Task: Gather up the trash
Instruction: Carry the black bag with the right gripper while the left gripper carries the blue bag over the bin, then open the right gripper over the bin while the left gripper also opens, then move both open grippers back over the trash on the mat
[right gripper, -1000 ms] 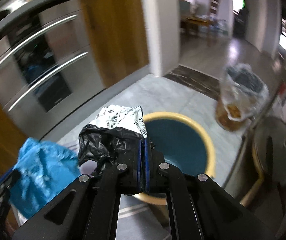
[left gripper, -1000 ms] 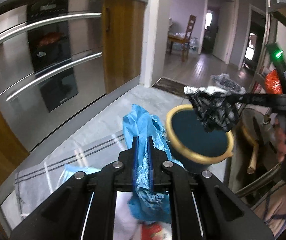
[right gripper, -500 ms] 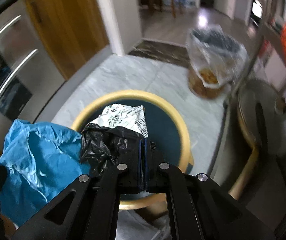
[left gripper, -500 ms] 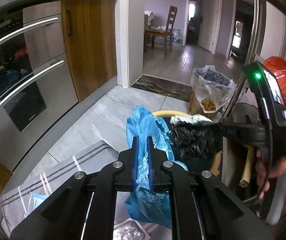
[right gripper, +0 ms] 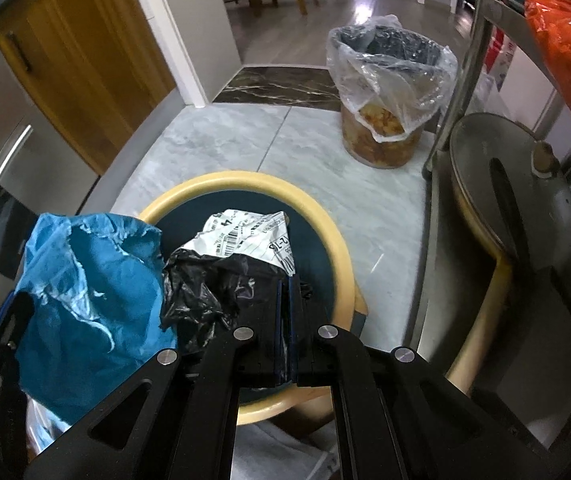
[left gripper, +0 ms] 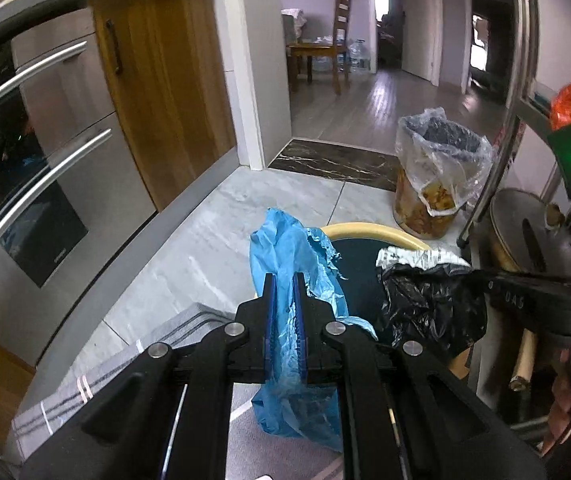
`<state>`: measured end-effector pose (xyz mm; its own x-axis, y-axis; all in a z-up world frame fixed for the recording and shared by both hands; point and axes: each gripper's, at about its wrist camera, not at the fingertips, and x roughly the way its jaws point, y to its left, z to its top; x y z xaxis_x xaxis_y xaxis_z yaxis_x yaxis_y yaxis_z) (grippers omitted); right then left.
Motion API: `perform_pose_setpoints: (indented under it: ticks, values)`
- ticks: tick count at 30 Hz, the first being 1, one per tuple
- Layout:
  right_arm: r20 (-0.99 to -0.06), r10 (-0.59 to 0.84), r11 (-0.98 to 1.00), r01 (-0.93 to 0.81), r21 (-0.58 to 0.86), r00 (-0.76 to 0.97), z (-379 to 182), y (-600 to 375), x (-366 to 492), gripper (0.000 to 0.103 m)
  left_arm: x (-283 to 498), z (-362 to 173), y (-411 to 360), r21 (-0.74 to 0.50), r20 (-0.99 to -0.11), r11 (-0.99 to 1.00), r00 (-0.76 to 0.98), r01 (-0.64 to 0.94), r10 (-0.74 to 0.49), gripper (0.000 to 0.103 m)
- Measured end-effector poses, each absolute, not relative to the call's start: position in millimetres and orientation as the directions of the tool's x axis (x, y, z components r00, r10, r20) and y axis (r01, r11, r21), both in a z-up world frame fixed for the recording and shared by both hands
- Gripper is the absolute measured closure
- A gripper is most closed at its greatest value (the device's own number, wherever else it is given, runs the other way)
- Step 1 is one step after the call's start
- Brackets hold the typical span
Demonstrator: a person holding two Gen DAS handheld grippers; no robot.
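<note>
Two pieces of trash, each pinched in its own gripper, both held above the round stool [right gripper: 337, 240] with the yellow rim and dark seat. Left gripper [left gripper: 284, 280]: jaws pressed onto a crumpled blue plastic bag [left gripper: 285, 248], which hangs over the stool's near-left edge. Right gripper [right gripper: 285, 280]: jaws pressed together on a black plastic mailer [right gripper: 209, 284] with a white printed label, over the middle of the seat and just beside the blue bag; whether the two pieces touch is hard to tell. A striped grey mat [left gripper: 81, 384] lies on the floor nearer than the stool, to its left. Beyond the stool to the right stands a bin [right gripper: 389, 80] lined with clear plastic, holding food scraps. Farther still, past the bin, a wooden chair [left gripper: 339, 36].
</note>
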<state>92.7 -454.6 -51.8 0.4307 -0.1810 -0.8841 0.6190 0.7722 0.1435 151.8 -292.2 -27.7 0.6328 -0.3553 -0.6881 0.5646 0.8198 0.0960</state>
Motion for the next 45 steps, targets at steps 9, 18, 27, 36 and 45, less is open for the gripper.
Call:
perform_pose_setpoints:
  ticks: [9, 18, 27, 36, 45]
  values:
    - [-0.885, -0.184, 0.770, 0.622, 0.141, 0.428, -51, -453, 94, 0.098, 143, -33, -304, 0.117, -0.682, 0.795, 0.630, 0.595, -0.372, 0.089]
    - [-0.879, -0.196, 0.776, 0.616, 0.132, 0.434, -48, -453, 95, 0.092, 140, -28, -293, 0.086, -0.651, 0.825, 0.658, 0.558, -0.378, 0.047]
    - [-0.857, -0.188, 0.772, 0.612, 0.173, 0.480, -37, -449, 92, 0.037, 130, -23, -271, 0.083, -0.610, 0.854, 0.704, 0.513, -0.363, 0.014]
    - [-0.836, -0.219, 0.773, 0.613, 0.166, 0.502, -22, -431, 93, 0.013, 119, -11, -227, 0.044, -0.582, 0.895, 0.739, 0.445, -0.339, 0.006]
    - [-0.830, -0.211, 0.796, 0.584, 0.161, 0.517, -17, -402, 97, 0.011, 100, -4, -184, 0.095, -0.568, 0.902, 0.767, 0.421, -0.298, 0.006]
